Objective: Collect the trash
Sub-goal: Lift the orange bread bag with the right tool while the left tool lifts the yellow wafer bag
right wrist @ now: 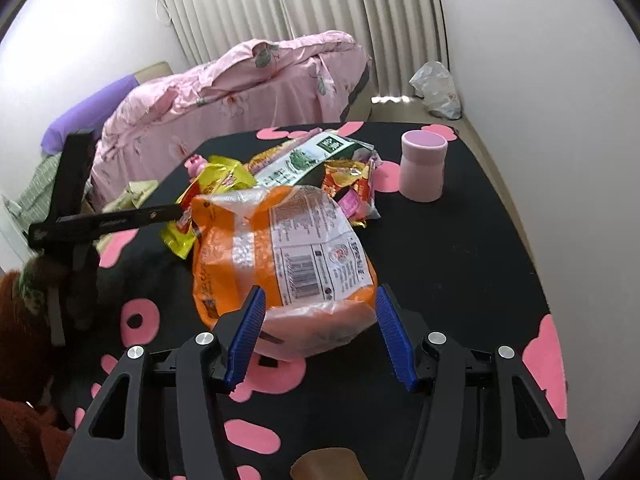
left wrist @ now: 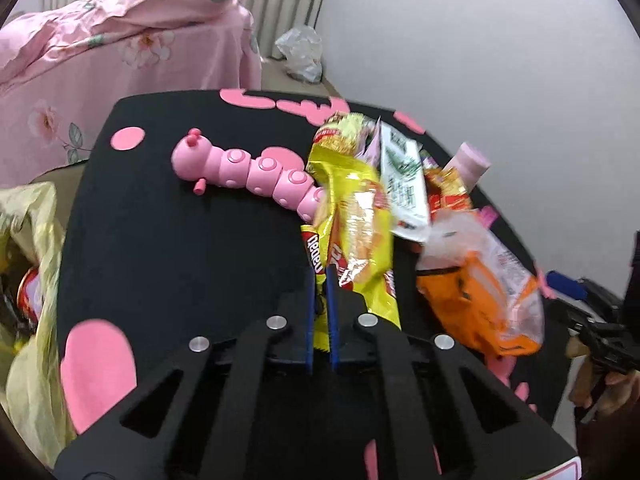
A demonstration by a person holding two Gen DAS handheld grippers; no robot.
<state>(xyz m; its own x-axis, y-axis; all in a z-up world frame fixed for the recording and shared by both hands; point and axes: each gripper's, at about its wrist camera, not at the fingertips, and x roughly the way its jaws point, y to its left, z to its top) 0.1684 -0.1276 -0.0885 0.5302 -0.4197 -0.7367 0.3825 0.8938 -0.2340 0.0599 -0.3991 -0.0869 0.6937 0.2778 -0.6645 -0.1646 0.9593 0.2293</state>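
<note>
My left gripper (left wrist: 321,280) is shut on the near end of a yellow snack bag (left wrist: 352,216), which rises over the black table (left wrist: 168,248). The same bag (right wrist: 216,184) shows in the right wrist view with the left gripper's finger on it. An orange and clear bread bag (right wrist: 280,256) lies on the table, also seen in the left wrist view (left wrist: 480,292). My right gripper (right wrist: 318,332) is open, its blue pads on either side of the bread bag's near end. A white and green wrapper (right wrist: 304,160) and red wrappers (right wrist: 352,184) lie behind.
A pink caterpillar toy (left wrist: 248,168) lies on the table's left. A pink cup (right wrist: 422,168) stands at the right rear. A yellowish trash bag (left wrist: 28,280) hangs open by the table's left edge. A pink-covered bed (right wrist: 248,92) stands behind, with a white bag (right wrist: 436,88) on the floor.
</note>
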